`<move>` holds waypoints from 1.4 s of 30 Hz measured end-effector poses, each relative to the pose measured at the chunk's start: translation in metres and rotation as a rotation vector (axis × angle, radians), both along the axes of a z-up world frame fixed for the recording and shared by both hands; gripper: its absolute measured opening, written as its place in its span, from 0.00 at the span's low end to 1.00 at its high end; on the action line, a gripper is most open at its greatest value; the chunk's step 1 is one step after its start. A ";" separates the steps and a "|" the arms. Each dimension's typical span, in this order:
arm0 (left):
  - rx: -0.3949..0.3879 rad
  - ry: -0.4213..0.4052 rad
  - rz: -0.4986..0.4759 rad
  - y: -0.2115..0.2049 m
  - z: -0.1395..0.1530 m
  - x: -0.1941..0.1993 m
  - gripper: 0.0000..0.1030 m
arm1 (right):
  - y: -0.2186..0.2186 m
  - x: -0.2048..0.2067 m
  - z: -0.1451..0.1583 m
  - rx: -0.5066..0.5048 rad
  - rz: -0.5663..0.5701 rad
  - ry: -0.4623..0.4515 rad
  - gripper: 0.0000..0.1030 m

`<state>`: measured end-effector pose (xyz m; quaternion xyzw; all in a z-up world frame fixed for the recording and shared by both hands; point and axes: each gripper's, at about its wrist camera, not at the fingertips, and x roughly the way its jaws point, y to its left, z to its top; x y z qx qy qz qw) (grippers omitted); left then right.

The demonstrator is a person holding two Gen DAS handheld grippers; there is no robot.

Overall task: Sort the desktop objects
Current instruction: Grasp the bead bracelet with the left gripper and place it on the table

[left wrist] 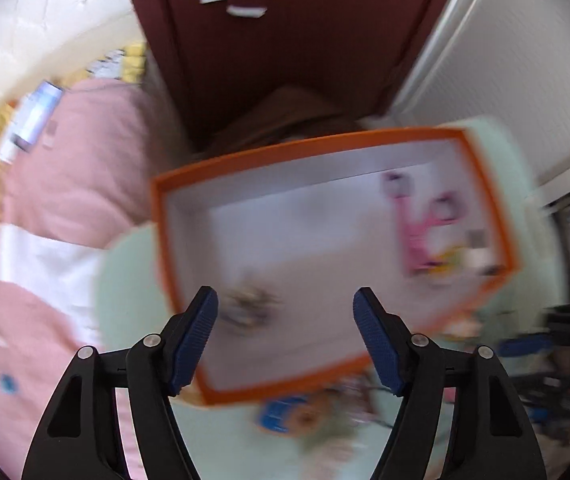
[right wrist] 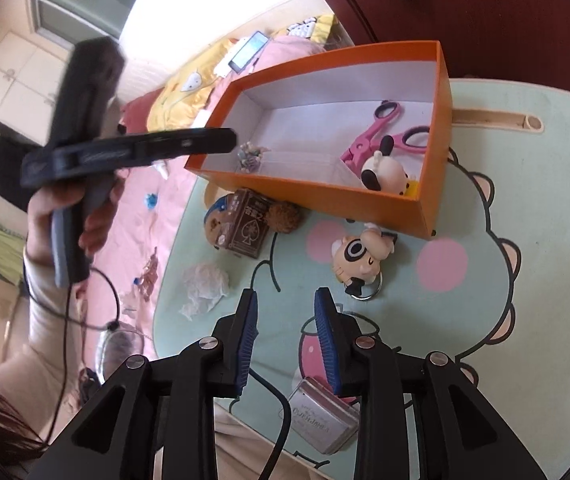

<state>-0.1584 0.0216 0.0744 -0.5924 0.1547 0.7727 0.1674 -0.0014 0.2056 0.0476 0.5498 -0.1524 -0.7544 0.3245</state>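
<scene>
The orange box (right wrist: 429, 184) sits at the far side of the mint-green cartoon worktop (right wrist: 545, 280) and serves as our collecting bin. Inside it already lie the pink scissors (right wrist: 377, 128), a black-and-white cow figure (right wrist: 385, 170) and a small hair clip or trinket (right wrist: 250, 155) near its left wall; the left wrist view is too blurred to name that last piece better.

Outside the box, things wait on the worktop: the card box with a spade mark (right wrist: 247, 224), a brown fuzzy ball (right wrist: 285, 216) touching the box's front wall, a round-faced character toy (right wrist: 215, 216) behind the card box, a big-headed keychain figure (right wrist: 361, 262), a crumpled tissue (right wrist: 205, 284) and a silver tin (right wrist: 325, 416) close under our right gripper.

Our left gripper (left wrist: 285, 336) hangs above the box with its jaws spread and nothing between them, so we judge that a drop-off is finished on that side. Our right gripper (right wrist: 285, 320) points down at the worktop near the keychain figure and the tin; its pads stand only narrowly apart and hold nothing.

We judge the step in hand to be the turn to the next pickup. For that we must spread the right jaws wider, settle them round one loose item, most likely the keychain figure or the tin, pinch it and carry it over the box's front wall.
</scene>
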 end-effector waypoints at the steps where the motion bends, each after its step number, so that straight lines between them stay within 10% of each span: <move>1: -0.050 -0.007 -0.029 0.007 -0.004 -0.004 0.66 | 0.003 0.000 -0.001 -0.014 -0.006 -0.005 0.30; 6: -0.230 -0.131 -0.138 0.039 -0.028 -0.007 0.48 | 0.017 0.000 -0.004 -0.070 -0.043 -0.021 0.35; 16: -0.180 -0.329 -0.125 0.024 -0.047 -0.013 0.42 | 0.029 -0.001 -0.003 -0.140 -0.063 -0.027 0.37; 20: -0.138 -0.350 -0.128 0.021 -0.045 -0.009 0.16 | 0.032 0.000 -0.001 -0.148 -0.063 -0.025 0.38; 42: 0.219 -0.147 -0.065 -0.032 0.047 0.016 0.11 | 0.018 0.004 0.013 -0.123 -0.053 0.009 0.38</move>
